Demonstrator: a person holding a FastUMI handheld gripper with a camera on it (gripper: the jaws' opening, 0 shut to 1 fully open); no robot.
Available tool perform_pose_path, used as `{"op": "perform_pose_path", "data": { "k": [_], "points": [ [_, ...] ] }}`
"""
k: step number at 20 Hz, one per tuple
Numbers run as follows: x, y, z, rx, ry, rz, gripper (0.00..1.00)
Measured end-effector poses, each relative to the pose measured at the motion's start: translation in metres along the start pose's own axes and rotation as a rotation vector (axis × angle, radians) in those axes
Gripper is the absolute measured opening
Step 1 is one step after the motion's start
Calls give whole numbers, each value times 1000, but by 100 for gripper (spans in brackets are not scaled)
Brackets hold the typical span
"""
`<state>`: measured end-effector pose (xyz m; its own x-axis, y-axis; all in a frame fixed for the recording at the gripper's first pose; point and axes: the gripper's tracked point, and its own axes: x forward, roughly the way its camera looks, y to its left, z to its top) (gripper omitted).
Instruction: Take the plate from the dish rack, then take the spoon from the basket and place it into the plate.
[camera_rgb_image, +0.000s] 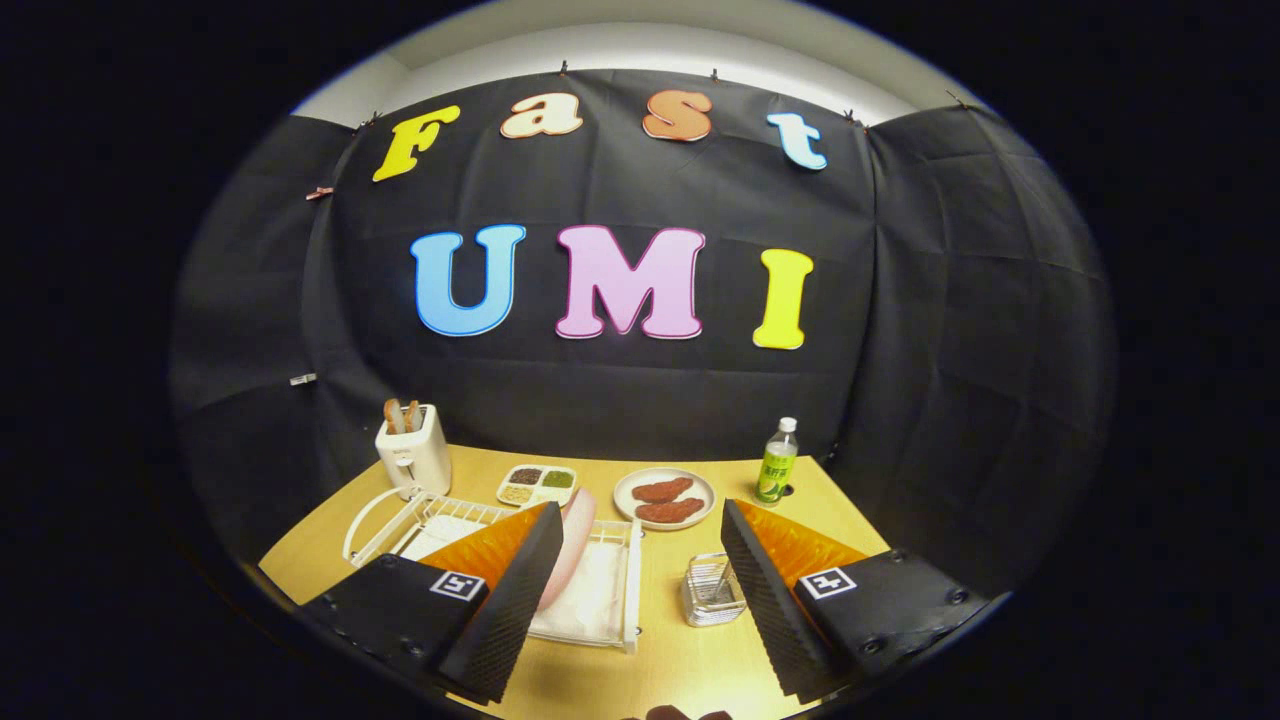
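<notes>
A pink plate (570, 545) stands on edge in the white wire dish rack (610, 620), partly behind my left finger. A small wire basket (712, 592) sits on the table just inside my right finger; the spoon in it is too small to make out. My gripper (640, 590) is open, held above the near part of the table, with nothing between its fingers. The rack lies ahead of the left finger, the basket ahead of the right.
On the wooden table (660, 670), a white toaster (413, 452) with toast stands at the back left. A small divided tray (538, 485), a white plate with brown food (664, 498) and a green-labelled bottle (777, 462) line the back.
</notes>
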<state>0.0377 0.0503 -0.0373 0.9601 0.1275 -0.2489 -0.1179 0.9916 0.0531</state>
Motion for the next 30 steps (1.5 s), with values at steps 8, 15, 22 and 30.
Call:
{"op": "perform_pose_path", "data": {
  "k": [8, 15, 22, 30],
  "points": [
    [72, 29, -31, -48, 277, 25, 98],
    [123, 46, -84, -20, 558, -15, 98],
    [156, 41, -122, -38, 685, -86, 78],
    [161, 49, -132, -1, 708, -139, 25]
  ]
}}
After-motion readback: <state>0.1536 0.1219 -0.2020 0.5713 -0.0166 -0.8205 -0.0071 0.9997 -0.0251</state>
